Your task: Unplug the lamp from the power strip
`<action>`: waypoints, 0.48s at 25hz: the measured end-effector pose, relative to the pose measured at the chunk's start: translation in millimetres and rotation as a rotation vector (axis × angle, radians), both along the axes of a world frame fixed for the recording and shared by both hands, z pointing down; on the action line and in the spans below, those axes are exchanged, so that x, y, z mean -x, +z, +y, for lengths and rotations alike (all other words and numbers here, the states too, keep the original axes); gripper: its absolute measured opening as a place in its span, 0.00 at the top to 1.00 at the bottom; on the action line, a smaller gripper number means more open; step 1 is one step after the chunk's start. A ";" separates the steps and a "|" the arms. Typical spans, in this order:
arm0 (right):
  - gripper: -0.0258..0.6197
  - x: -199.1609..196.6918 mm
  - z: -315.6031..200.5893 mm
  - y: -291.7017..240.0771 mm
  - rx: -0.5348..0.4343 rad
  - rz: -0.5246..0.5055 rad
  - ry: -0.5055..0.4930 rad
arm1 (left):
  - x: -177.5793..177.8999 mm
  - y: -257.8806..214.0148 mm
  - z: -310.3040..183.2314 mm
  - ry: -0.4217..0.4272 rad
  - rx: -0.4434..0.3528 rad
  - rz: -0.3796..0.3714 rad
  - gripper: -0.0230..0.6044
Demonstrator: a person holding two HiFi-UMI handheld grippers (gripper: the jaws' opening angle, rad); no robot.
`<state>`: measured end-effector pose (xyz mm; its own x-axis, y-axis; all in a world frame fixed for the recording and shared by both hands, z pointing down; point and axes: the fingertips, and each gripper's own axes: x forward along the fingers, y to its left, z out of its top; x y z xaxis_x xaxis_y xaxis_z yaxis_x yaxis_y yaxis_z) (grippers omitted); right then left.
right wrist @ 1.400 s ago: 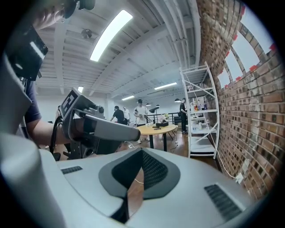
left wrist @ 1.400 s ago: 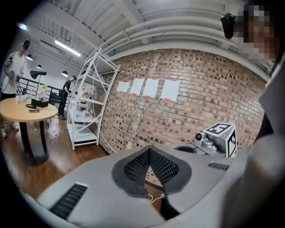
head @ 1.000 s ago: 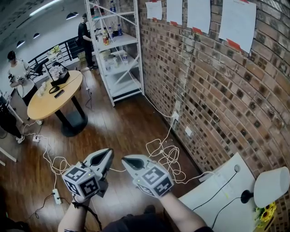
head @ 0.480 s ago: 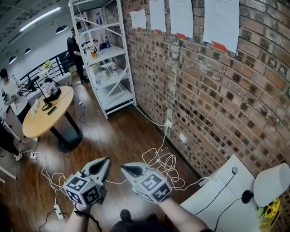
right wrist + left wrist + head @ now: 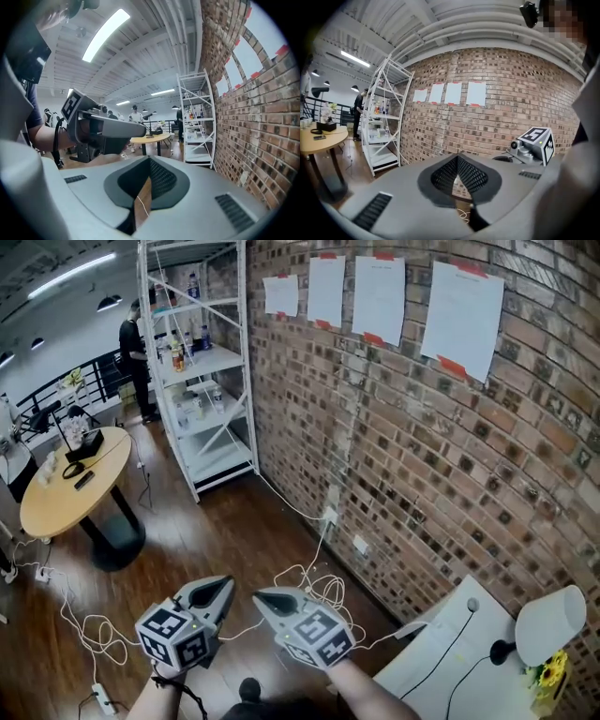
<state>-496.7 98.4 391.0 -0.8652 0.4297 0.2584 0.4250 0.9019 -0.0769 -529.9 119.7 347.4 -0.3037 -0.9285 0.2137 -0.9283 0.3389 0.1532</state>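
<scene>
Round table [image 5: 52, 507] has slid leftward; left claw [image 5: 223, 586] and right claw [image 5: 263, 596] both closed, empty.

Nothing legible out there at the moment: not a word, number or brand reads in any view. The white sheets [image 5: 379, 298] taped to the brick wall [image 5: 403, 456], high up and ahead of both grippers, do carry print, but it is far too small to make out. The labels on the bottles [image 5: 176, 357] in the shelf rack [image 5: 217, 362], ahead and to the left of the left gripper [image 5: 221, 587], are only blurs of colour. The marker cubes [image 5: 173, 636] on it and on the right gripper [image 5: 264, 596] show black-and-white square patterns, with no letters or digits.
</scene>
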 end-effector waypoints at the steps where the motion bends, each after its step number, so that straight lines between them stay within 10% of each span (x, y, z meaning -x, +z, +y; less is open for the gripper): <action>1: 0.98 5.4 0.5 0.1 -0.002 0.000 0.021 | 4.5 1.4 1.2 0.016 -0.002 0.010 0.95; 12: 0.98 46.0 -4.7 -26.0 -0.060 -0.089 0.280 | 45.3 1.9 -0.8 0.177 0.014 -0.096 0.95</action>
<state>-542.7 93.7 365.0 -0.9683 0.1577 0.1938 0.1621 0.9868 0.0067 -575.2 119.0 349.2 -0.1554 -0.9665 0.2044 -0.9837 0.1704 0.0576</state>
